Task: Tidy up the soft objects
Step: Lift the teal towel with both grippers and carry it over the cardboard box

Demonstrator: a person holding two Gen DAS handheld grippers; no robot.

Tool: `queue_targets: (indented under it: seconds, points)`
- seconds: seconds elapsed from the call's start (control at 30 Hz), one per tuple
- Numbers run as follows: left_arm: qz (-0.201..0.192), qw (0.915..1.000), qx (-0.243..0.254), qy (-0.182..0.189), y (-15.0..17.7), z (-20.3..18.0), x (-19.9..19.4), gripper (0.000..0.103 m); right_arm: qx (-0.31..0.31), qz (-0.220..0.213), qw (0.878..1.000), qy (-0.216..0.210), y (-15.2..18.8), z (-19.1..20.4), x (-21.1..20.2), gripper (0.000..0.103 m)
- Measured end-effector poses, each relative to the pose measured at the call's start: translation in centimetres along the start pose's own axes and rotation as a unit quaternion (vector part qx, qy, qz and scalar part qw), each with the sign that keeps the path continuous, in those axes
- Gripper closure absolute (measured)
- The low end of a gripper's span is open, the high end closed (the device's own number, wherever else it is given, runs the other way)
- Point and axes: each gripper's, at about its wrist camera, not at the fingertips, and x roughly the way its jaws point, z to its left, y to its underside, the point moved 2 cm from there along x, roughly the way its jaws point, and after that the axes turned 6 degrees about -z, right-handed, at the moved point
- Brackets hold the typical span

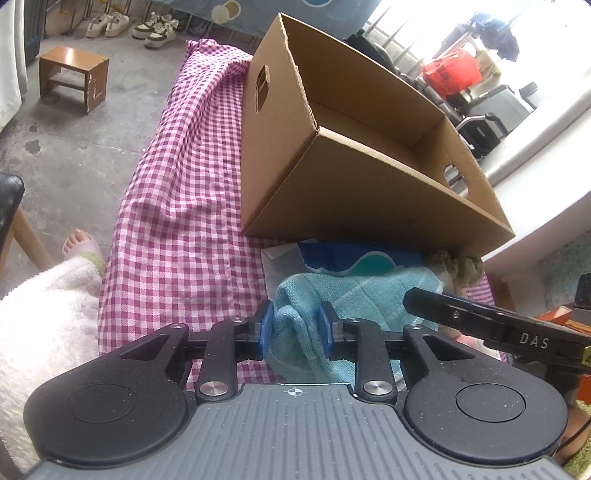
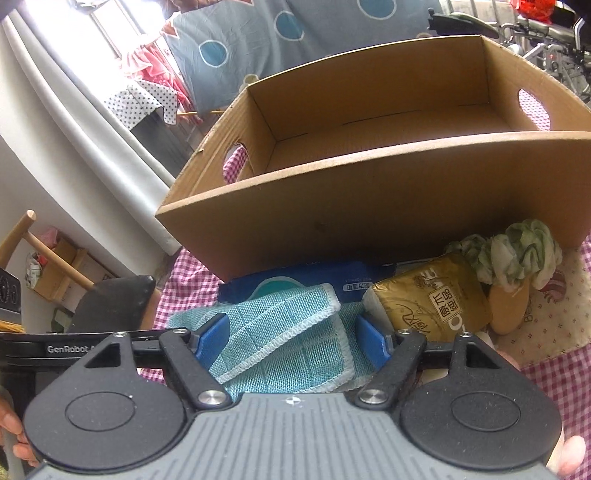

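Observation:
A teal woven cloth (image 1: 343, 295) lies on the pink checked bedcover in front of an empty cardboard box (image 1: 369, 177). My left gripper (image 1: 295, 332) is shut on a bunched edge of the cloth. My right gripper (image 2: 291, 341) is open, its blue pads on either side of the folded cloth (image 2: 291, 332). Behind the cloth lie a blue tissue pack (image 2: 295, 282), a gold tissue pack (image 2: 432, 299) and a green-white bundled rag (image 2: 517, 254). The box (image 2: 369, 206) stands just beyond them.
The pink checked bedcover (image 1: 177, 221) stretches left. A wooden stool (image 1: 74, 77) and shoes (image 1: 129, 26) stand on the concrete floor. A white window ledge (image 1: 535, 166) is to the right of the box. A dark chair (image 2: 110, 302) stands at the left.

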Motion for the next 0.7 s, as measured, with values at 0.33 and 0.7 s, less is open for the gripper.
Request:
queue_targets:
  seconds: [0.33, 0.7]
  points:
    - [-0.031, 0.9991, 0.023, 0.017, 0.2, -1.7, -1.4, 0.09, -0.009, -0.017, 1.0, 0.01, 0.5, -0.2, -0.7, 0.081]
    - [-0.118, 0.9899, 0.066, 0.04, -2.3, -6.1, -6.8, 0.091, -0.046, -0.115, 0.992, -0.018, -0.8, 2.0, -7.3, 0.083]
